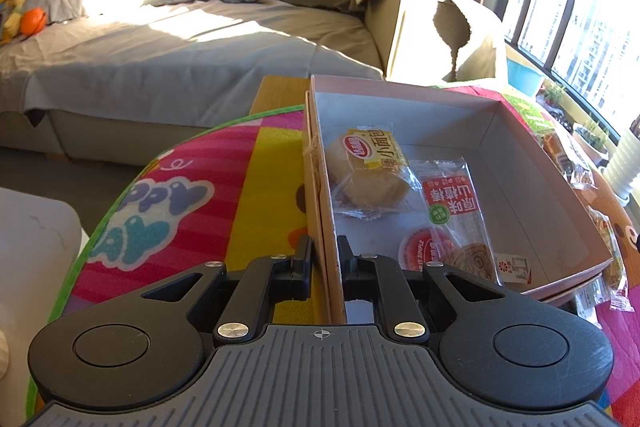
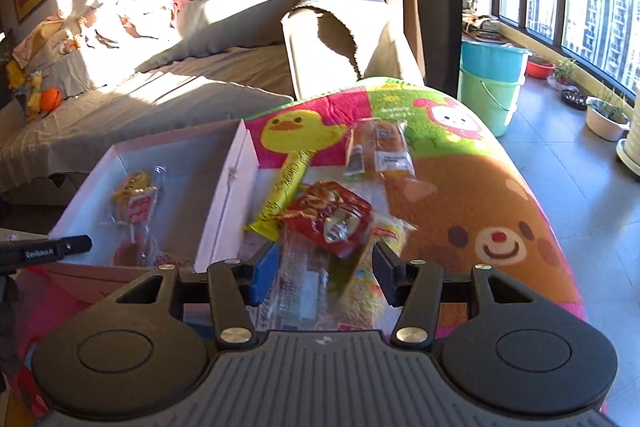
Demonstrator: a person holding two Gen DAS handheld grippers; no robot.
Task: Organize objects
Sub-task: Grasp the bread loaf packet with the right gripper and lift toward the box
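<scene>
The snack packets [image 2: 320, 227] lie heaped on the cartoon mat [image 2: 480, 195], just beside the pink box [image 2: 224, 187], which already holds a bun packet [image 1: 368, 171] and others. The left gripper [image 1: 324, 259] is clamped on the box's near wall, steadying it. The right gripper [image 2: 325, 271], jaws apart, hovers over the red packet [image 2: 330, 217]. Best bet: drop lower, straddle one packet only, squeeze gently.

My left tongs [image 1: 325, 259] clamp the box [image 1: 400, 89] wall. Its far right floor lies bare past two snack packets [image 1: 404, 187]. My right tongs [image 2: 325, 269] gape over crowded snacks [image 2: 328, 219]; the bear mat [image 2: 480, 195] to their right is clear.
</scene>
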